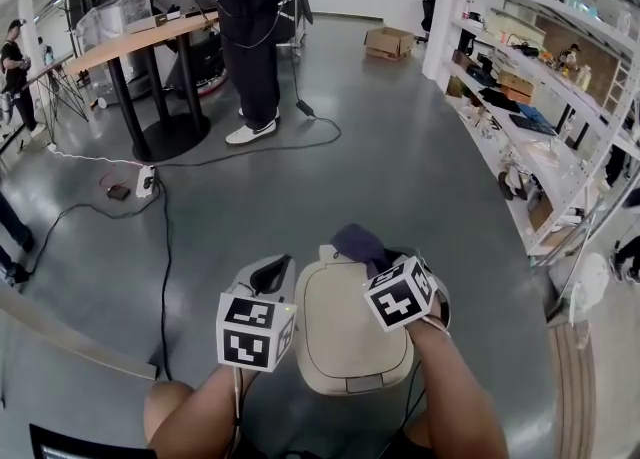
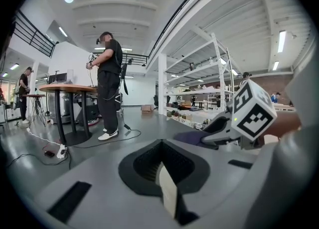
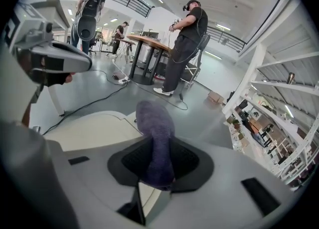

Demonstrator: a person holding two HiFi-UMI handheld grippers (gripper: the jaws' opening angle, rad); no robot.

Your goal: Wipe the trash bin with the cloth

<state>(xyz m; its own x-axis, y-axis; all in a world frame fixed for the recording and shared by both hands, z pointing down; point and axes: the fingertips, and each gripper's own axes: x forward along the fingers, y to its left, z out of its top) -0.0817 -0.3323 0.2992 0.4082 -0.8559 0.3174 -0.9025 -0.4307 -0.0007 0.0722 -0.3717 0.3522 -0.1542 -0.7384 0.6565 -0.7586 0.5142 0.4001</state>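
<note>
The cream trash bin (image 1: pixel 345 332) stands on the grey floor (image 1: pixel 400 147) between the two grippers. Its lid is down, so what it holds is hidden. The right hand-held gripper (image 1: pixel 383 265) is clamped on a purple cloth (image 1: pixel 360 245), which sticks up from the jaws over the bin's far edge, the one towards the shelving; the lid (image 3: pixel 94 130) lies just beyond. The left hand-held gripper (image 1: pixel 268 279) hovers beside the bin's left edge, its jaws together with nothing between them.
</note>
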